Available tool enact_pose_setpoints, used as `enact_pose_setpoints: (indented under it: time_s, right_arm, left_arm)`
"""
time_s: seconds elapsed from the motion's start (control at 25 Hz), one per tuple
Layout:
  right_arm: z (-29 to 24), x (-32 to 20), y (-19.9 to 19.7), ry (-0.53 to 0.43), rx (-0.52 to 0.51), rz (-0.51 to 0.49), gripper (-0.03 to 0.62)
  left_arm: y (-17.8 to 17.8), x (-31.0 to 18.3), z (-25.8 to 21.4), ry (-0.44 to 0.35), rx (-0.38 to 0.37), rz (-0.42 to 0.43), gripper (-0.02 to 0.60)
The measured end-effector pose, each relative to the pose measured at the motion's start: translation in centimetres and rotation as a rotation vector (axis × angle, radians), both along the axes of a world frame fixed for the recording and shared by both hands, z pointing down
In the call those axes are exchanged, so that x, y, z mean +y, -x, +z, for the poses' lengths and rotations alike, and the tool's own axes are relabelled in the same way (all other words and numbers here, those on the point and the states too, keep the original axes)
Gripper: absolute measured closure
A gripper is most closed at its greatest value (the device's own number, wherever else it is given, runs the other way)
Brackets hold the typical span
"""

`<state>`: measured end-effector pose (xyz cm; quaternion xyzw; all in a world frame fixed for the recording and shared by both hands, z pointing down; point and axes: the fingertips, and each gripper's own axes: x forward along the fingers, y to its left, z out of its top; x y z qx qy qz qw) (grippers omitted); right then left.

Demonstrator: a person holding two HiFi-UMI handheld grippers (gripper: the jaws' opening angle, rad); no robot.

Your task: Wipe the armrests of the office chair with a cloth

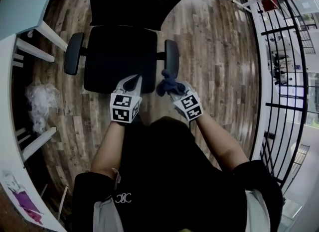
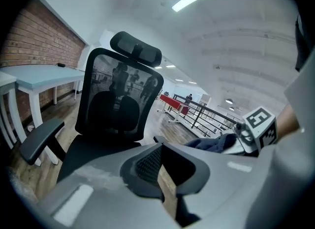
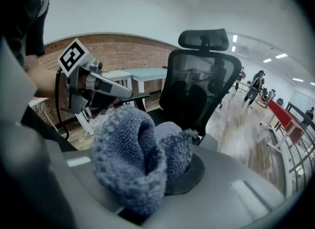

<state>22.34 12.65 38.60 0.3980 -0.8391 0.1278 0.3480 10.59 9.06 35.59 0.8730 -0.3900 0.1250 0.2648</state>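
**Cloth at the right armrest, left jaws empty**

My right gripper (image 1: 173,89) has its jaws clamped on a bunched blue-grey cloth (image 3: 132,160), which bulges out past the tips. My left gripper (image 1: 134,79) has its jaws only a thin slit apart, with nothing between them but a strip of the wooden floor (image 1: 214,52) showing through. Both grippers hang side by side just in front of me, at the near edge of the office chair's seat (image 1: 119,57). The cloth sits right at the near end of the right armrest (image 1: 171,56); I cannot tell whether it touches. The left armrest (image 1: 74,53) is well apart from both grippers, across the seat. Beyond the seat rises the black mesh backrest (image 3: 197,88). A white tabletop (image 1: 20,7) stands off to my left, with crumpled white plastic (image 1: 40,101) on the floor beside it, and a black railing (image 1: 289,76) runs along my right.
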Motion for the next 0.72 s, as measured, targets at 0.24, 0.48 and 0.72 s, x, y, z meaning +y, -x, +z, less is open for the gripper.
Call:
enact_pose_setpoints:
  time_s: [0.24, 0.48, 0.72]
  right_arm:
    - [5.9, -1.6, -0.6, 0.168, 0.082, -0.056, 0.545]
    - [11.6, -1.4, -1.0, 0.346, 0.150, -0.180, 0.545]
    - [15.0, -2.1, -2.6, 0.470, 0.193, -0.257, 0.545]
  left_arm:
    - [-0.1, -0.3, 2.5, 0.047, -0.017, 0.013, 0.575]
    - [0.1, -0.8, 4.9, 0.100, -0.046, -0.017, 0.575]
    - [0.3, -1.4, 6.1, 0.152, -0.040, -0.116, 0.575]
